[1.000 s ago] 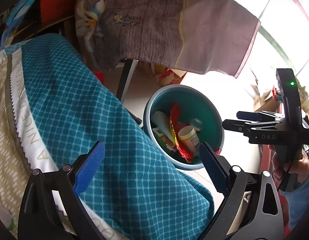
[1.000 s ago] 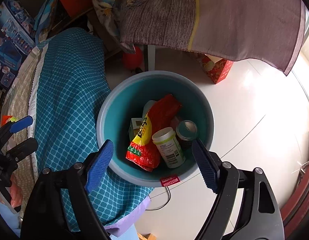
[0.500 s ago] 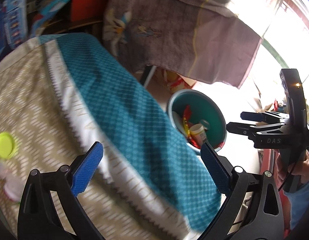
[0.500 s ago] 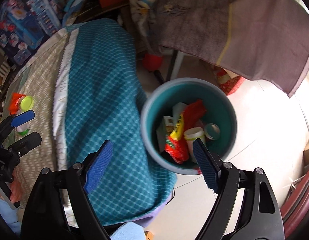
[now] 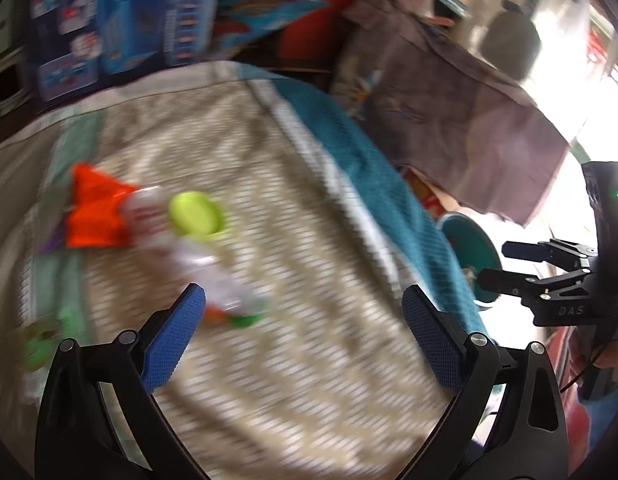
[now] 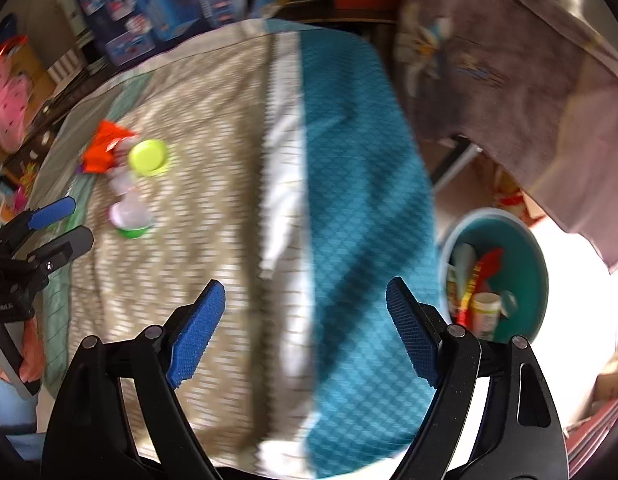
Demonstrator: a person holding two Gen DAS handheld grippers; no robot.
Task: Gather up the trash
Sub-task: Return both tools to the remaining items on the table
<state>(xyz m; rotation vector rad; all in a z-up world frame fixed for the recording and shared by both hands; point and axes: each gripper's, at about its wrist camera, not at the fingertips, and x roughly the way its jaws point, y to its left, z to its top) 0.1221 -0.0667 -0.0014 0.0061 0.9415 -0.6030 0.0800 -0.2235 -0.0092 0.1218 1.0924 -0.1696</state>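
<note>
Two hand-held grippers hover over a bed (image 6: 213, 184) covered in a beige patterned sheet with a teal checked blanket (image 6: 361, 208) along its edge. The left gripper (image 5: 305, 336) has its blue pads spread wide and holds nothing; the right gripper (image 6: 305, 332) is equally wide open and empty. The left wrist view, heavily blurred, shows the trash on the sheet at about 10 o'clock: an orange wrapper (image 5: 95, 216), a yellow-green lid (image 5: 195, 214) just beside it, and a clear plastic bottle (image 5: 213, 276) near the left pad. It shows only a sliver of the teal bin (image 5: 467, 240) at 3 o'clock. The right wrist view shows into that bin (image 6: 525, 240) on the floor at 3 o'clock, already holding a red packet (image 6: 483, 276) and a white jar (image 6: 485, 314), with the remaining trash small at 10 o'clock.
</note>
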